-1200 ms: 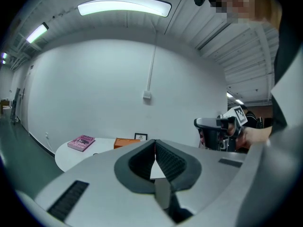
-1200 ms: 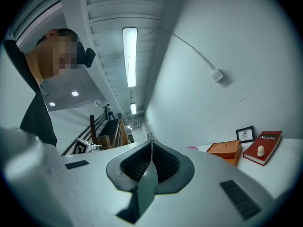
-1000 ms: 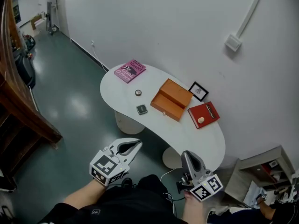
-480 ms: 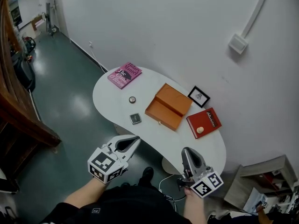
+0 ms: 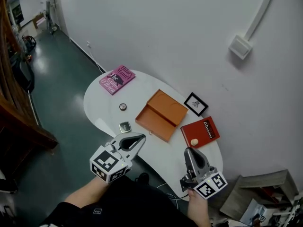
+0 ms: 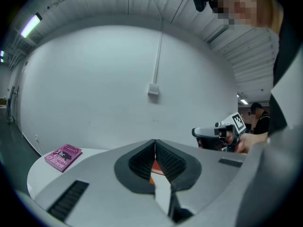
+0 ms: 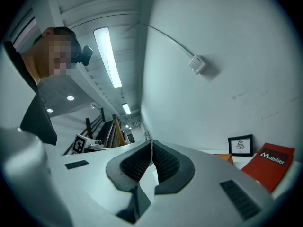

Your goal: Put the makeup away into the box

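Seen from above, a white curved table (image 5: 97, 109) stands against a plain white wall, over a glossy green floor (image 5: 61, 74). Dark wooden stairs (image 5: 21, 122) run along the far left. The orange box (image 5: 161, 115) lies open in the middle of the table. Left of the box sit the round makeup case (image 5: 123, 107) and, nearer the person, the square makeup case (image 5: 125, 126), both outside it. Farther left of the box lies a pink book (image 5: 117, 79). To the box's right a red book (image 5: 200, 132) carries a small cream disc (image 5: 194, 142), and a framed picture (image 5: 195, 103) stands at the wall behind the box. The left gripper (image 5: 141, 138) and right gripper (image 5: 188, 151) hover at the table's near edge, short of the box.

In the left gripper view its jaws are pressed together, gripping nothing. A sliver of the box shows just past the tips, and a wall junction box (image 6: 153, 90) hangs high above it.

In the right gripper view the jaws are likewise clenched on nothing. The box's corner, the picture and the red book lie off to the right.
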Demonstrator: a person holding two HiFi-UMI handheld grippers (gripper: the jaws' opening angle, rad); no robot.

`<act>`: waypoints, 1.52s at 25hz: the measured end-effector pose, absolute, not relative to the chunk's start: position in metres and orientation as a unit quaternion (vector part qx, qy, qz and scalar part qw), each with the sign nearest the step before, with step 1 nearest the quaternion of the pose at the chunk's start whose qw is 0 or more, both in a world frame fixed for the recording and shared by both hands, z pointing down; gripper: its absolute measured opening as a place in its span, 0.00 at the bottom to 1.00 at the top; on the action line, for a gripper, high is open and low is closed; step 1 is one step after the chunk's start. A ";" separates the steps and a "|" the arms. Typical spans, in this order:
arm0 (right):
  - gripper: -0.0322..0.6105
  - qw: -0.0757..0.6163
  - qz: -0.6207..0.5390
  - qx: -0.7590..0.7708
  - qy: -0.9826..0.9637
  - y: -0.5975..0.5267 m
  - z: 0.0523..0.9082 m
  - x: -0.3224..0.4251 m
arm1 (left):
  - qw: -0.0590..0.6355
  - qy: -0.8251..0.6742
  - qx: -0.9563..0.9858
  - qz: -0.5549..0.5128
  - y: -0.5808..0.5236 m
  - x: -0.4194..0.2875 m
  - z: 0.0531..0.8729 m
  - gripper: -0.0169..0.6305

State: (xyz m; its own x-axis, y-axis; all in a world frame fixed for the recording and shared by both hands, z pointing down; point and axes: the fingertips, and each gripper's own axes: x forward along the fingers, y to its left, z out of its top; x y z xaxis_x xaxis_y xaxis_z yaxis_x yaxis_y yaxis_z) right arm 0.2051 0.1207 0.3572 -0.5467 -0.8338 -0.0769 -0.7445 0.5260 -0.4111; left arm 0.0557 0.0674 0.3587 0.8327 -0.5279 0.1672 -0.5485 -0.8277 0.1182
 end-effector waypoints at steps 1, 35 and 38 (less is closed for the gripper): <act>0.11 0.128 -0.170 -0.455 0.865 0.119 0.360 0.209 | 0.081 -0.285 0.953 0.062 0.063 0.059 0.359 0.05; 0.11 0.005 -0.212 -0.627 0.750 0.092 0.474 0.288 | 0.137 -0.137 0.969 0.150 0.007 0.133 0.440 0.05; 0.11 -0.007 -0.217 -0.639 0.738 0.089 0.498 0.309 | 0.143 -0.126 0.966 0.173 0.012 0.146 0.456 0.05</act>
State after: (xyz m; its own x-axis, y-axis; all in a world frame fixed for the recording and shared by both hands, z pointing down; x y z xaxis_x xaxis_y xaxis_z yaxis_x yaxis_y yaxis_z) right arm 0.3087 0.0885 0.4982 -0.1829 -0.9400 0.2880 -0.9459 0.0884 -0.3121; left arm 0.1462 0.0123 0.4558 0.9082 -0.1939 0.3709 -0.2928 -0.9275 0.2322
